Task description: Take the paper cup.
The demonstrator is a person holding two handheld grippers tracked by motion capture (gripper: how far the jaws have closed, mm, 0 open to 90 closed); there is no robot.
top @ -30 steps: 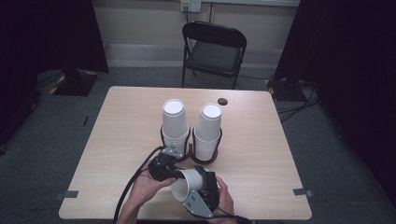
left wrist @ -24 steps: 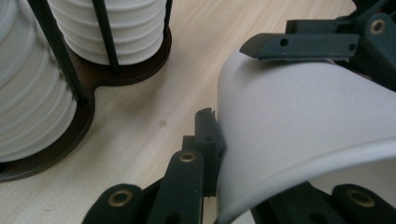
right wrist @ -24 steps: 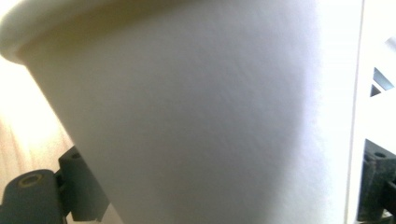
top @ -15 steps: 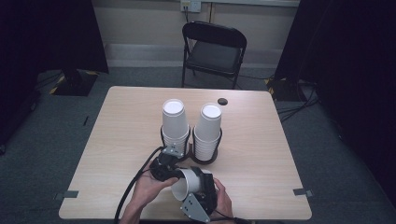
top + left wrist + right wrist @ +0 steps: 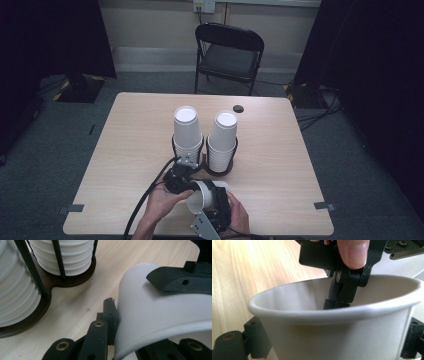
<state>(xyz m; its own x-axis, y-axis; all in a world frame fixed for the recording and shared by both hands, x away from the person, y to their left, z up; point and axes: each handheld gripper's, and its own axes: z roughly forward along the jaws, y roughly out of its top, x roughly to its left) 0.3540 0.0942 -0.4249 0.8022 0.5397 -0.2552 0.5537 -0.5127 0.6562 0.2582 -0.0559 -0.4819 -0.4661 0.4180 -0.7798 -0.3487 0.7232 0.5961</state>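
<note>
Currently: paper cup [image 5: 202,196] lying sideways near the cup rack [image 5: 220,167] on worktop [image 5: 130,150]; right claw [image 5: 216,200] clamps its wall, left claw [image 5: 187,187] pinches its rim, likely to separate nested cups

black folding chair [image 5: 229,52] behind wooden table [image 5: 125,145], grey carpet [image 5: 55,135]

A light wood-grain counter [image 5: 125,150] is seen on a grey carpeted floor [image 5: 45,150]. A dark double-ring stand [image 5: 220,171] is set near the counter's middle, and two stacks of white paper cups [image 5: 187,131] are held upright in it, side by side. A small dark round object [image 5: 238,108] is placed near the far edge, apart from the stand.
</note>
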